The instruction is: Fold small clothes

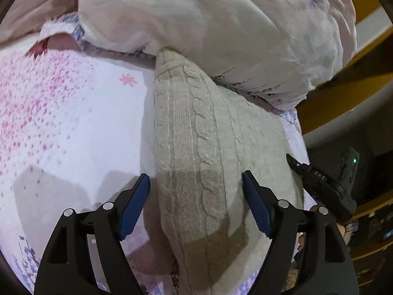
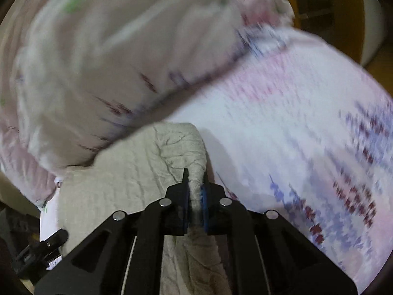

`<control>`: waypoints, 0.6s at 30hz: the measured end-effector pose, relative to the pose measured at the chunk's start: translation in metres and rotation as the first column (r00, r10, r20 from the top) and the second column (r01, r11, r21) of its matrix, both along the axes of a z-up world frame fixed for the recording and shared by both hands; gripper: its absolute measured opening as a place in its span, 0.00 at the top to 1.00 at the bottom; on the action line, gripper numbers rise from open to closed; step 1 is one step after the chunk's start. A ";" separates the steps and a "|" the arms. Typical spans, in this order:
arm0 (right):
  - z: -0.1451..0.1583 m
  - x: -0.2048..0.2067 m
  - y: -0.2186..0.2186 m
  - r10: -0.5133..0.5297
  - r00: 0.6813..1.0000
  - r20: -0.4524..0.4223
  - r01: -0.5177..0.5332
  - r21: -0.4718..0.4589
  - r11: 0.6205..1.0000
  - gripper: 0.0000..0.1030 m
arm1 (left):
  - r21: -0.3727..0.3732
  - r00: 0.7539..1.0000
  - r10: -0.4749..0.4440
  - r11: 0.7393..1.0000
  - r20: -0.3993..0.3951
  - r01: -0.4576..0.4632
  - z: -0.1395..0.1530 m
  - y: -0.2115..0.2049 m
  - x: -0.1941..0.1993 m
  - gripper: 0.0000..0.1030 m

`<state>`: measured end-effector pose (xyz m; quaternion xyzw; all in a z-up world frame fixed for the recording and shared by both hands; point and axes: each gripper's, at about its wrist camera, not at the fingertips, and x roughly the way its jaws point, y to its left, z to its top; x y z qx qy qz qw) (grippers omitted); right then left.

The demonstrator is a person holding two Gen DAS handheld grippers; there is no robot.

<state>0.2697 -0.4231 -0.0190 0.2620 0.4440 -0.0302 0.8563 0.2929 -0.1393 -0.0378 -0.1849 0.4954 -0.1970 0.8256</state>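
A beige cable-knit sweater [image 1: 201, 147] lies on the floral bedsheet [image 1: 73, 123], its far end tucked under a bunched duvet. My left gripper [image 1: 196, 186] is open, its blue-padded jaws standing either side of the sweater just above it. The right gripper shows at the sweater's right edge in the left wrist view [image 1: 319, 184]. In the right wrist view, my right gripper [image 2: 195, 191] is shut on a bunched fold of the sweater [image 2: 137, 172] and holds it up off the sheet [image 2: 282, 135]. This view is blurred by motion.
A bulky pale duvet [image 1: 208, 24] is heaped along the far side of the bed, also in the right wrist view [image 2: 98, 61]. The bed's edge and wooden furniture [image 1: 343, 93] lie to the right. A dark device with a green light [image 1: 353, 162] sits beyond.
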 end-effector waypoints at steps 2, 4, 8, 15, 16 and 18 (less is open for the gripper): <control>0.005 -0.002 0.004 0.022 1.000 0.009 -0.021 -0.032 0.999 0.89 | 0.027 1.000 -0.002 1.000 0.017 0.001 0.002 -0.005 0.000 0.25; 0.015 -0.009 0.003 0.028 0.999 0.030 -0.027 -0.038 0.999 0.77 | 0.046 1.000 -0.001 0.999 0.026 0.000 0.004 -0.005 -0.001 0.24; 0.035 -0.037 0.001 0.020 0.993 0.120 -0.008 -0.094 0.996 0.72 | 0.035 1.000 0.005 0.999 0.016 -0.005 0.002 -0.005 0.000 0.23; 0.033 -0.056 0.027 0.165 0.979 0.121 -0.144 -0.167 0.975 0.72 | 0.032 1.000 0.013 0.999 0.013 -0.013 -0.001 -0.001 -0.001 0.21; 0.023 -0.053 0.030 0.179 0.981 0.074 -0.164 -0.178 0.970 0.73 | 0.031 1.000 0.015 0.999 0.011 -0.016 -0.003 0.000 -0.001 0.20; 0.013 -0.050 0.032 0.175 0.983 0.057 -0.162 -0.181 0.970 0.74 | 0.034 1.000 0.016 0.999 0.019 -0.017 -0.004 -0.004 -0.001 0.20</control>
